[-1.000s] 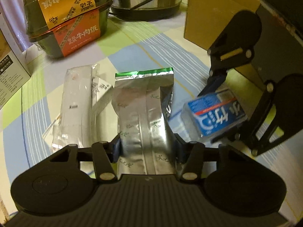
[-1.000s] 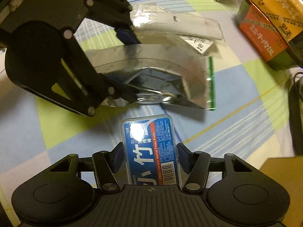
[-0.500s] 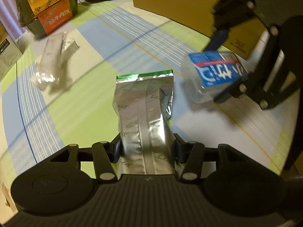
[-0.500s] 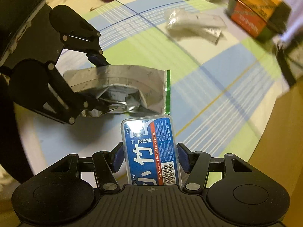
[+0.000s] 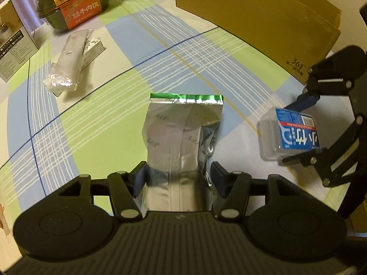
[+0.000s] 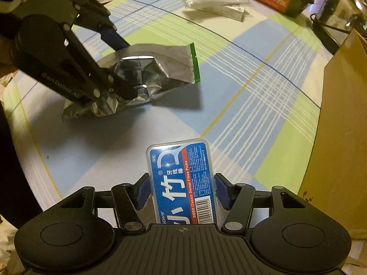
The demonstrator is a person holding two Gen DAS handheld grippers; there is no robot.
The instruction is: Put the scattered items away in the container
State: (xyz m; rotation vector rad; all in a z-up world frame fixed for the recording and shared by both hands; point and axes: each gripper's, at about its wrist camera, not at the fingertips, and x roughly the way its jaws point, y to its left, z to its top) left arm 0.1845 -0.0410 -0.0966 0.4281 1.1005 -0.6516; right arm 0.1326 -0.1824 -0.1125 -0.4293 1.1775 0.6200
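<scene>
My left gripper (image 5: pixel 177 178) is shut on a silver foil pouch (image 5: pixel 181 135) with a green top strip, held in the air above the checked tablecloth. The right gripper (image 6: pixel 182 189) is shut on a blue dental floss pick box (image 6: pixel 183 183), also lifted. In the left wrist view the floss box (image 5: pixel 291 135) hangs at the right, just below the brown cardboard box (image 5: pixel 263 20). From the right wrist view the pouch (image 6: pixel 156 68) shows at upper left, and the cardboard box wall (image 6: pixel 339 126) stands close on the right. A clear plastic packet (image 5: pixel 68 59) lies on the cloth, far left.
An orange and green food tub (image 5: pixel 73 2) and a white carton (image 5: pixel 13 43) stand at the far left edge. A shiny metal kettle (image 6: pixel 341 13) with a black cord sits beyond the cardboard box. Bare checked cloth (image 5: pixel 160 64) lies between the packet and the box.
Both grippers have lifted their items off the cloth and carried them toward the cardboard box. The clear packet and the food tub now lie farther away.
</scene>
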